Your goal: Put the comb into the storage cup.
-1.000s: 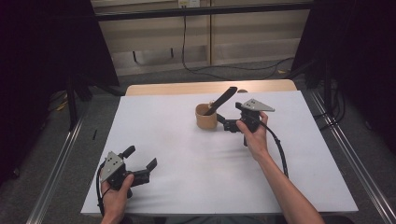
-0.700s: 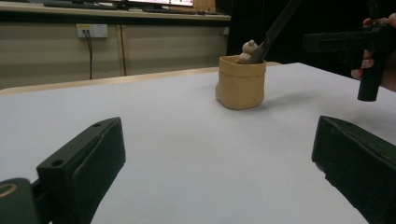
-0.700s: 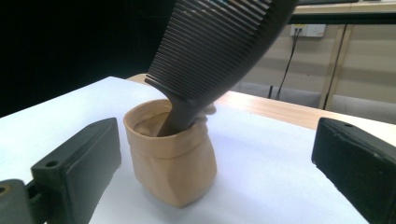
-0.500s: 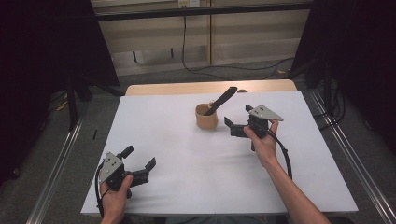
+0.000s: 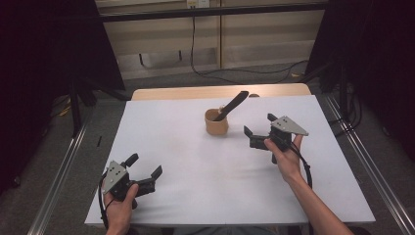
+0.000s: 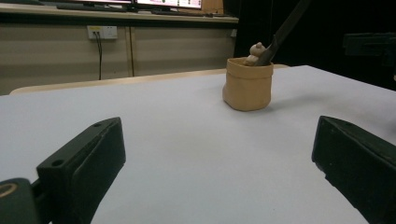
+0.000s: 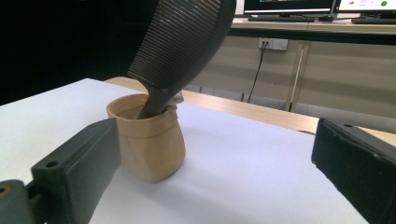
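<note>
A tan soft cup (image 5: 216, 123) stands at the back middle of the white tabletop (image 5: 195, 161). A black comb (image 5: 233, 104) leans out of it up to the right, beside a small beige piece (image 6: 255, 50). My right gripper (image 5: 250, 138) is open just right of the cup, jaws facing it, with nothing between them. Its own view has the cup (image 7: 150, 140) and the comb (image 7: 182, 42) close ahead, left of centre. My left gripper (image 5: 145, 166) rests open and empty at the front left, and the cup (image 6: 247, 85) stands far ahead of it.
A wooden table edge (image 5: 220, 91) runs behind the white top. Metal rails (image 5: 63, 166) line the floor on both sides, and cables (image 5: 244, 71) lie on the floor behind. Dark curtains hang left and right. Bare white surface lies between the two grippers.
My right gripper has drawn back from the cup, to the right and a little toward the person. The comb stays in the cup. The left gripper has not moved.
</note>
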The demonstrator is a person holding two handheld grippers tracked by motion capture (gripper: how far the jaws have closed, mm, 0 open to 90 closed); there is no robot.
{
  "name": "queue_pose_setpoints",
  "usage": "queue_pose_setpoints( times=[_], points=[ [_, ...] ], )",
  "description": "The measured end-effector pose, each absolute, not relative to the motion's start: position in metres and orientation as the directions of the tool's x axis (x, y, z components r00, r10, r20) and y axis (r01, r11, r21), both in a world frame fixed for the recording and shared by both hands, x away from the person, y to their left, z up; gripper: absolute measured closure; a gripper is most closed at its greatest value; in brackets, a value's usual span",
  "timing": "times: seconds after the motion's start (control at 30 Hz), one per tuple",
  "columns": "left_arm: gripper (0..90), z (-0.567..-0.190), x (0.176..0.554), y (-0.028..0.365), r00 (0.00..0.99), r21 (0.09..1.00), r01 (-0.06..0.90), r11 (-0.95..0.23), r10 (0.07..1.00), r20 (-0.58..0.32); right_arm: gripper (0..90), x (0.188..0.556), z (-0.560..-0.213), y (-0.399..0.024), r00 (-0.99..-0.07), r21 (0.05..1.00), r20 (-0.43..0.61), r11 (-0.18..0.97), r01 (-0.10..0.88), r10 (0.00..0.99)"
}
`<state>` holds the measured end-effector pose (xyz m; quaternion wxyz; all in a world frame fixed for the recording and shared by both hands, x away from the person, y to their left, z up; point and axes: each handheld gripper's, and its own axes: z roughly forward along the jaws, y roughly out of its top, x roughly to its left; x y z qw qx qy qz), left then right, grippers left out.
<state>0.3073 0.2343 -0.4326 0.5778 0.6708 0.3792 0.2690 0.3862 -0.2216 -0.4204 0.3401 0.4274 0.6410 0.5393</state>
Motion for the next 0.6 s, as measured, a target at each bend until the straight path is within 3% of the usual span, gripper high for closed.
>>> queue_pose_setpoints(
  times=[0.6],
  points=[
    [2.9,-0.432,0.303,0.235,0.565,0.977,0.207,-0.047,0.821,-0.08,0.5,0.354,-0.426,-0.244,-0.372,0.986,0.024,0.04,0.164,0.928]
  ],
)
